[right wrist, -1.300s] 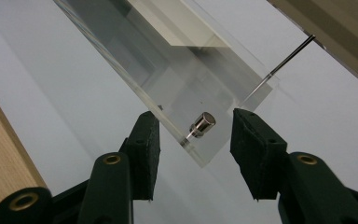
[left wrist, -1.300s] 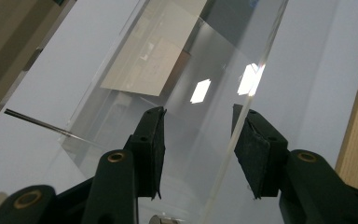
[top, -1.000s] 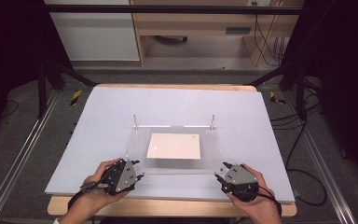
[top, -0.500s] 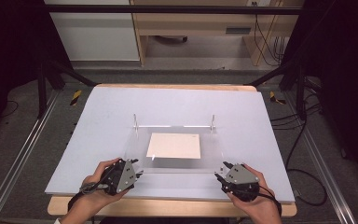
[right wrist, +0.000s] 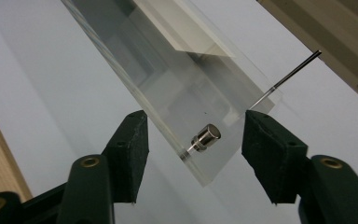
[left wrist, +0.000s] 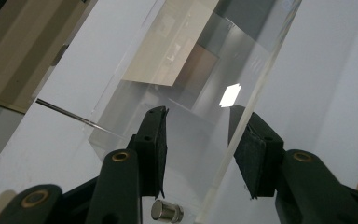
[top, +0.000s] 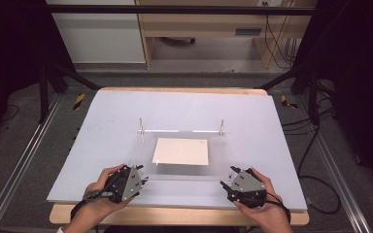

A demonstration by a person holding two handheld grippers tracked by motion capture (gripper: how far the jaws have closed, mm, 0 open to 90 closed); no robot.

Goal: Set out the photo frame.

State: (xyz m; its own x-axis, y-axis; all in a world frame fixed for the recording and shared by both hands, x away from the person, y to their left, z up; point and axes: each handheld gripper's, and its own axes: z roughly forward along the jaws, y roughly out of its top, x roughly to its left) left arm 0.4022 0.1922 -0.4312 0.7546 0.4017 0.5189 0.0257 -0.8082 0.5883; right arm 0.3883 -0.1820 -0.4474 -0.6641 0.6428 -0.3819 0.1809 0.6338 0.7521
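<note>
The left gripper (left wrist: 200, 149) has its jaws apart astride the near edge of the clear acrylic cover (left wrist: 205, 79); the left-hand pad (left wrist: 154, 140) lies close against the sheet, the other stands just off its edge, so whether they pinch I cannot tell. A small metal standoff (left wrist: 167, 211) sits below, at six o'clock. The right gripper (right wrist: 193, 158) straddles the cover's other near corner (right wrist: 205, 172), both pads plainly clear of it, with a second metal stud (right wrist: 206, 136) between them. Its jaws have just been opening, with the corner lying between them untouched.

From above, the cover (top: 184, 167) lies over a white sheet of paper (top: 180, 151) at the centre of the pale board (top: 102, 126), with two posts at twelve o'clock; the left gripper (top: 138, 179) is at seven, the right gripper (top: 230, 180) at five.

The risk, as I judge it: with one side loose, a lift from the left alone would twist the panel, let it slide off its studs or drag the paper askew. The slick edge could also slip from the pads.

Against the earlier view, hands, cover and paper sit where they were; the right jaws stand wider.
</note>
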